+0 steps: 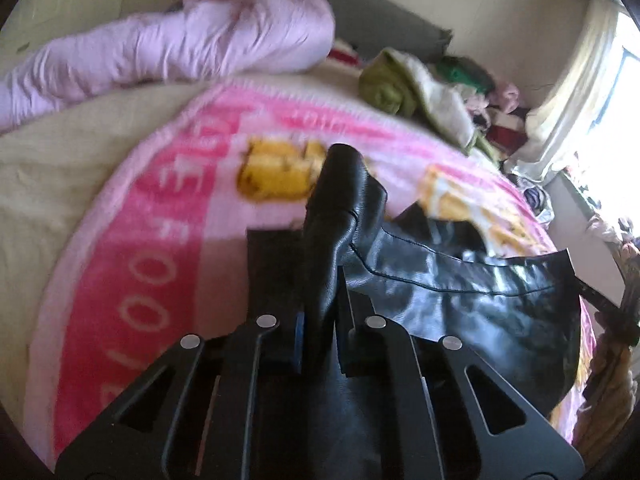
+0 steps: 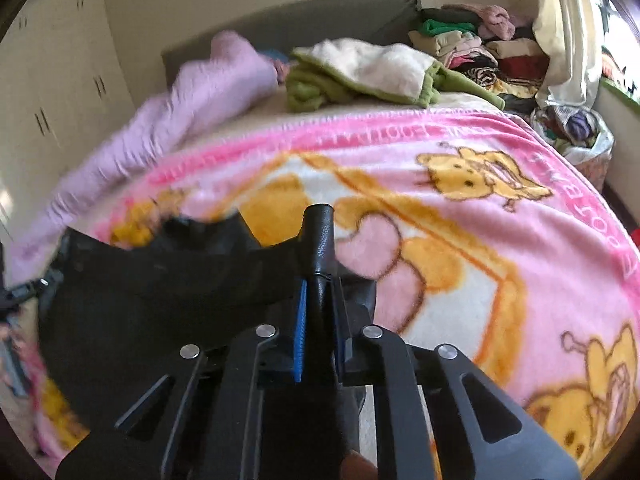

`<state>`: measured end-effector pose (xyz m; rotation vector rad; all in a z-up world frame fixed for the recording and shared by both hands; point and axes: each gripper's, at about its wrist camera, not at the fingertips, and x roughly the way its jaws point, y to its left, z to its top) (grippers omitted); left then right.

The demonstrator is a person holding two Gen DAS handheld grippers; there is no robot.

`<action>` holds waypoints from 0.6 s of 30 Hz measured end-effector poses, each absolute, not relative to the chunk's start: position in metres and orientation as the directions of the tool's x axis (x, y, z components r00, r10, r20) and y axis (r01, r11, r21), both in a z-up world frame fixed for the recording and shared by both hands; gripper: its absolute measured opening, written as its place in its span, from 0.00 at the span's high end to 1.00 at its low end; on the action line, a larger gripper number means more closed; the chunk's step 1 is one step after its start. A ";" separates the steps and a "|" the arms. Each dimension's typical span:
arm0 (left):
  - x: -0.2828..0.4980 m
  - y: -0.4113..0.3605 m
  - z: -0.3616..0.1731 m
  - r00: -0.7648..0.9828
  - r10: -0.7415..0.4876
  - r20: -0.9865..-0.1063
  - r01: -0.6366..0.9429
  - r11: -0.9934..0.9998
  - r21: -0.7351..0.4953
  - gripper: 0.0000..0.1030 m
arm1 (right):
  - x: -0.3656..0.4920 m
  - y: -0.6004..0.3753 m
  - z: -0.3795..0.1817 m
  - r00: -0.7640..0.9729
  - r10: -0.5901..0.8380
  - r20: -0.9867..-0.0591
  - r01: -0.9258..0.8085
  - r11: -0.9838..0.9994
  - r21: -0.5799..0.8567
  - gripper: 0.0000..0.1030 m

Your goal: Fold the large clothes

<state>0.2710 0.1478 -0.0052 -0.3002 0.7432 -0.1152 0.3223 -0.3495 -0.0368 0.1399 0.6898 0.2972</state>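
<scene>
Black leather garment (image 1: 460,292), glossy and stitched along a seam, hangs stretched between the two hand-held grippers above the bed. The left hand-held gripper (image 1: 320,280) has its jaws closed nearly all the way on a bunched corner of it, a thick fold poking out past the fingertips; the rest of the garment spreads off to that gripper's right. The right hand-held gripper (image 2: 320,300) is likewise clamped tight on a narrow rolled edge, with the body of the garment sagging away to its left.

Beneath and ahead of both lies a pink cartoon-bear blanket (image 2: 460,240) covering the bed, with cream sheet showing at the blanket's far edge. Farther ahead sit a lilac quilt (image 1: 180,52), a green-and-cream fleece (image 2: 360,76), and a stack of folded clothes (image 2: 480,48) against the headboard.

Risks, as I judge them: leather is smooth and heavy, and each grip holds only a small bunched bit, so a quick swing could let a corner slide out and drop the piece in a heap. The slack middle may crease crookedly if lowered unevenly, spoiling the fold line. The blur in both views suggests fast motion, which raises the chance of slipping. Laying it down could also drag the fluffy blanket into ridges, leaving an uneven surface.
</scene>
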 end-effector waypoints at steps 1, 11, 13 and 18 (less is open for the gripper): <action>0.271 0.144 0.002 0.744 -0.204 -0.636 0.005 0.954 -0.301 0.96 | 0.322 -0.353 -0.030 0.733 0.335 -0.592 -0.227 0.941 0.251 0.91; 0.312 0.140 -0.018 0.703 -0.122 -0.701 -0.079 0.966 -0.247 0.96 | 0.372 -0.348 -0.046 0.706 0.274 -0.653 -0.133 0.957 0.258 0.92; 0.315 0.139 -0.030 0.684 -0.096 -0.724 -0.085 0.974 -0.210 0.95 | 0.380 -0.348 -0.061 0.688 0.256 -0.679 -0.105 0.961 0.257 0.91; 0.316 0.142 -0.056 0.660 -0.096 -0.745 -0.098 0.973 -0.211 0.91 | 0.388 -0.343 -0.084 0.649 0.217 -0.730 -0.077 0.972 0.221 0.89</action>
